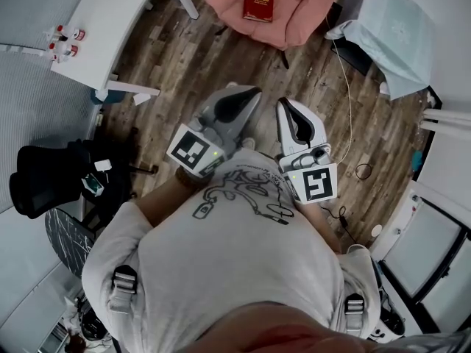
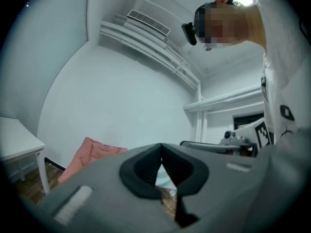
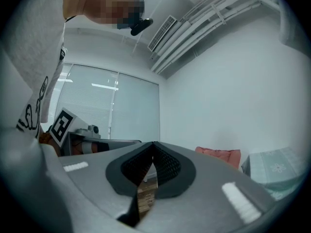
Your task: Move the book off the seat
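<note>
Wood floor [image 1: 221,57] spreads below us; at twelve o'clock the book [image 1: 258,1] lies on the pink seat [image 1: 313,6]. Our left gripper [image 1: 252,93] and right gripper [image 1: 283,104] hold their jaws together, empty

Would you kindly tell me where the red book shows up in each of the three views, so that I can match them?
Head view: the red book lies at top centre, on the pink seat.
Left gripper view: not in it.
Right gripper view: not in it.
Shared landmark: the pink seat, at lower left in the left gripper view and right of centre in the right gripper view.
</note>
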Motion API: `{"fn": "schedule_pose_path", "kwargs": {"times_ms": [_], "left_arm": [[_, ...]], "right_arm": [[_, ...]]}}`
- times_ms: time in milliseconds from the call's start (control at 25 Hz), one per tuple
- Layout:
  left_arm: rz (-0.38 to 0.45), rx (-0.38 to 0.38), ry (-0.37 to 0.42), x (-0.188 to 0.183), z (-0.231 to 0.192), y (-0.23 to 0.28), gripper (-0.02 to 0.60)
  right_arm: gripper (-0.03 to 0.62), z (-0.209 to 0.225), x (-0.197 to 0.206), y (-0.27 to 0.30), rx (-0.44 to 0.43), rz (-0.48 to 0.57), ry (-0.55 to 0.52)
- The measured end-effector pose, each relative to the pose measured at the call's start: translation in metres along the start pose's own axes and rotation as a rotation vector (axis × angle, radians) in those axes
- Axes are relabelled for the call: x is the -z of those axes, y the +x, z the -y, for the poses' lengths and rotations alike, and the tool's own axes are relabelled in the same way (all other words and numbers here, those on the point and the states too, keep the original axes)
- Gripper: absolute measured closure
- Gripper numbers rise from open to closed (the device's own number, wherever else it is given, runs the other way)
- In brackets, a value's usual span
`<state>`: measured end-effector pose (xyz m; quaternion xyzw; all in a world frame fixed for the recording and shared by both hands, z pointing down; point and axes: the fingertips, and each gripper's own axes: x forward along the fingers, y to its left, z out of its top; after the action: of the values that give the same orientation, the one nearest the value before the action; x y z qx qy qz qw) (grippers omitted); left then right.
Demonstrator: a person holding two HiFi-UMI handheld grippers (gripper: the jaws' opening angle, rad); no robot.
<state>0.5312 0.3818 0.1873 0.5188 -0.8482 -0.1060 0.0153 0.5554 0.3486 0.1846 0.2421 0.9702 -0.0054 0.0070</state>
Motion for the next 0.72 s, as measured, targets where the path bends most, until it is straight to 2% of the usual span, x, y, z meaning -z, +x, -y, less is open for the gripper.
{"fn": "schedule_pose_path", "kwargs": {"times_ms": [280,720], "left_arm": [[0.010,0.003,0.015,-0.009,-0.055,0.027,0.580],[0.003,0.022,-0.003,-0.037,-0.198,0.082,0.580]], "right_arm": [[0.589,0.033,0.005,0.056,0.006,-0.010,0.004],[0.589,0.081,-0.003,0.206,-0.003,-0.019,-0.009]]}}
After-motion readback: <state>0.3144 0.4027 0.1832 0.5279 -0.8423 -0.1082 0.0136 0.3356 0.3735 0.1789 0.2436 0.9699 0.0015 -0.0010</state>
